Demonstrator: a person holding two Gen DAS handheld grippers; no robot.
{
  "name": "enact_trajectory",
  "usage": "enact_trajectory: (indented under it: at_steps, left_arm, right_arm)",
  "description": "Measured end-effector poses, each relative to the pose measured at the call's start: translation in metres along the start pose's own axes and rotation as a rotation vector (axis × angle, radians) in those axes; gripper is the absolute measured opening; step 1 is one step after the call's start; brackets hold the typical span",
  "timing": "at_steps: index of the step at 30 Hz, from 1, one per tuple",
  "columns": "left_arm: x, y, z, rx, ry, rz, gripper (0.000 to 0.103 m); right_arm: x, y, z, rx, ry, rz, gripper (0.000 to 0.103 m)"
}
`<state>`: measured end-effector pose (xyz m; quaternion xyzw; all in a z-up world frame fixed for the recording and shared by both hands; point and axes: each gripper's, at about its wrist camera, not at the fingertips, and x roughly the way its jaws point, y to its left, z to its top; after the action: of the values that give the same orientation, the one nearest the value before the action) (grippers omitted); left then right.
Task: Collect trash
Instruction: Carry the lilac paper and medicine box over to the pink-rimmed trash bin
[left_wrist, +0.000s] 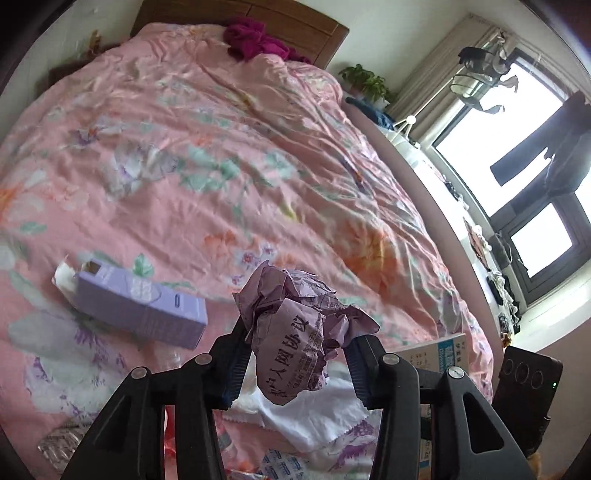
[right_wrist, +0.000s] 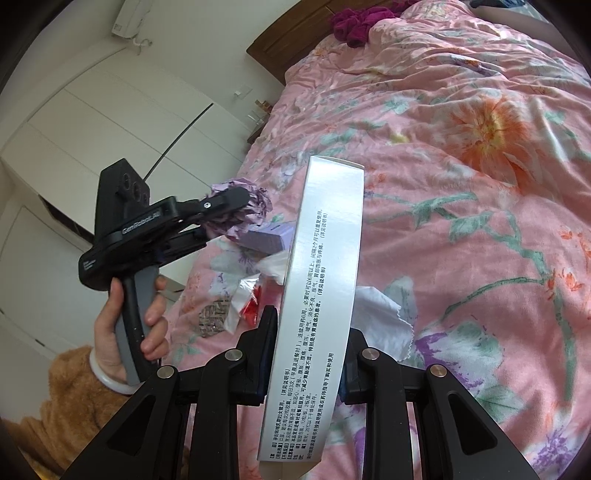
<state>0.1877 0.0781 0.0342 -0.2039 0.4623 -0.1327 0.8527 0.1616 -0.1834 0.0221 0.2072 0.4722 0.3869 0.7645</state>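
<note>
Covering the bed, a rumpled pink floral quilt (left_wrist: 229, 155) meets a wooden headboard (left_wrist: 295, 22) beside a bright window (left_wrist: 517, 122). Left gripper (left_wrist: 295, 332) clamps one crumpled purple paper ball (left_wrist: 291, 332) above the quilt; right gripper (right_wrist: 310, 354) pinches one long, glossy silver box (right_wrist: 321, 288); one lilac carton (left_wrist: 140, 302) lies flat

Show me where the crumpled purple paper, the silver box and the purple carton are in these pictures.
crumpled purple paper (left_wrist: 295, 332): left wrist view, on its printed front face.
silver box (right_wrist: 317, 295): right wrist view, on its long printed side.
purple carton (left_wrist: 144, 306): left wrist view, on its broad top face.
</note>
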Motion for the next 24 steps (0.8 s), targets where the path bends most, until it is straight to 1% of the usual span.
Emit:
enact_trajectory:
  at_steps: [2,7,9,12,14,16,19,20,24]
  left_arm:
    - [0.001,0.007,-0.006,-0.025,0.005,-0.005,0.046]
    - [-0.033,0.019,-0.036,-0.023,-0.037,0.049,0.045]
    - [-0.056,0.027,-0.051,-0.018,-0.067,0.111,0.045]
    - [-0.094,0.046,-0.077,-0.041,-0.115,0.213,0.045]
    - [-0.123,0.063,-0.097,-0.08,-0.149,0.287,0.045]
    - [-0.15,0.083,-0.118,-0.126,-0.174,0.345,0.045]
    - [-0.193,0.118,-0.157,-0.212,-0.202,0.45,0.045]
    - [-0.208,0.13,-0.171,-0.24,-0.209,0.496,0.045]
    - [-0.265,0.174,-0.229,-0.361,-0.233,0.64,0.045]
  right_arm:
    - [-0.001,0.004,-0.001,-0.007,-0.001,0.001,0.027]
    - [0.001,0.017,-0.002,-0.037,0.005,0.016,0.027]
    - [0.006,0.026,-0.003,-0.058,0.018,0.026,0.027]
    - [0.017,0.045,-0.007,-0.094,0.048,0.047,0.027]
    - [0.029,0.063,-0.011,-0.129,0.075,0.062,0.027]
    - [0.041,0.081,-0.014,-0.164,0.099,0.072,0.027]
    - [0.066,0.119,-0.02,-0.228,0.145,0.118,0.027]
    - [0.076,0.134,-0.023,-0.253,0.163,0.137,0.027]
    - [0.122,0.205,-0.044,-0.376,0.249,0.211,0.027]
